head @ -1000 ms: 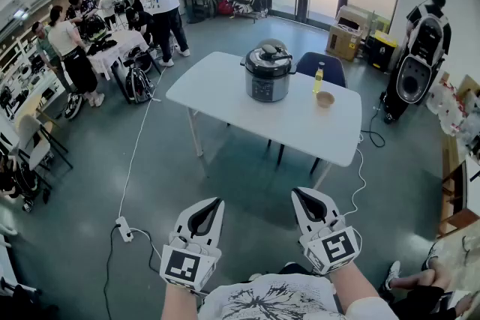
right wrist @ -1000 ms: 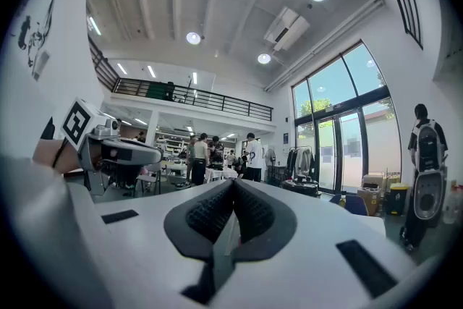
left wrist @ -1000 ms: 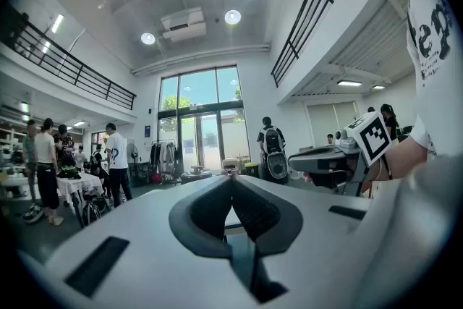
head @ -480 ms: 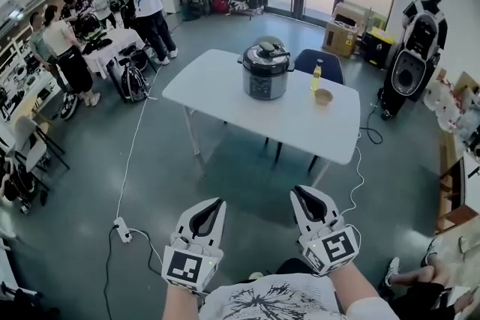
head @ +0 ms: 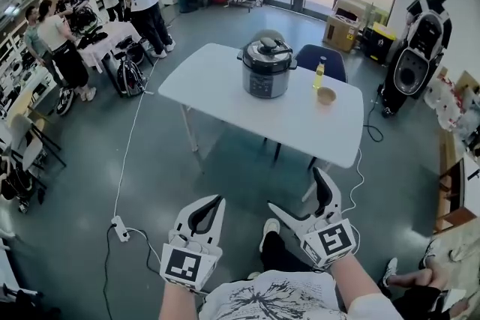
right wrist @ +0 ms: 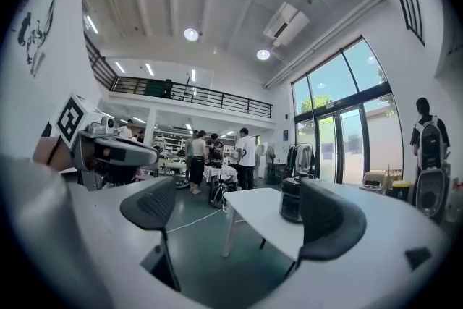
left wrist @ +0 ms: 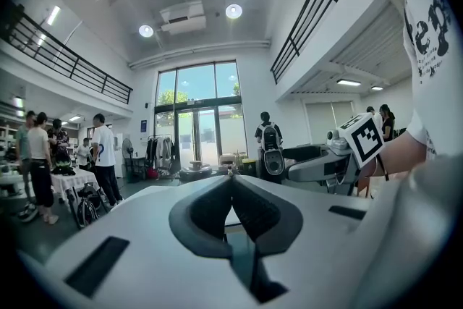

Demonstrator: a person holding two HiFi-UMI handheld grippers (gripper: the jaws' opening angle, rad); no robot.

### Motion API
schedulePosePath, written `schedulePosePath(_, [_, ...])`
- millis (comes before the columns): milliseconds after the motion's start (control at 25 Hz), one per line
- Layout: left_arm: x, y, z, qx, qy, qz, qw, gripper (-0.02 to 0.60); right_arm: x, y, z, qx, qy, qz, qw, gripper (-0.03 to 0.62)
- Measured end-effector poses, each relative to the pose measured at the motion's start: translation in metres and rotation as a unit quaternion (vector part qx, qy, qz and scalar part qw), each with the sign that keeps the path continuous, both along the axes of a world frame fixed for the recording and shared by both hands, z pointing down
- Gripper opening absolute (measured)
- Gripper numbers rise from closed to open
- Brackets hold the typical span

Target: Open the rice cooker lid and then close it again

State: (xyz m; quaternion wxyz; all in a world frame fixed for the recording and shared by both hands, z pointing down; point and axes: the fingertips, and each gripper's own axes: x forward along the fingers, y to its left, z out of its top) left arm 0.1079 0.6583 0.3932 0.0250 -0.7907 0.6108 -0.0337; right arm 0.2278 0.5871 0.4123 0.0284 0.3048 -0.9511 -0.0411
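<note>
Since the earlier frame, my right tongs [head: 297,191] have just been opening and now stand wide, empty. Left tongs [head: 212,204] are closed, empty. The cylindrical metal rice cooker [head: 267,70], lid down, stands on the flat white counter [head: 217,82], well ahead.

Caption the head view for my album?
Left gripper shut, right gripper just opened and empty, facing the rice cooker on the table.

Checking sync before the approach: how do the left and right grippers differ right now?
The left gripper has its jaws together. The right gripper has them wide apart, having just been opening, with nothing between them. The left gripper's tips make one point aimed at the white table, while the right gripper's tips splay to either side. Shared: both are empty and well short of the rice cooker.
</note>
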Motion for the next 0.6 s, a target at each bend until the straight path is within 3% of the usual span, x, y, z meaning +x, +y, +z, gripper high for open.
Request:
schedulePosePath(280, [-0.032, -0.122, -0.001, -0.012, -0.001, -0.022, 0.9997, 0.013, -0.034, -0.129, 0.001, -0.017, -0.006, -0.014, 1.0, 0.537])
schedulePosePath(600, [-0.079, -0.334, -0.034, -0.006, -0.004, -0.035, 0.9994, 0.014, -0.083, -0.343, -0.024, -0.022, 0.0, -0.027, 0.999, 0.535])
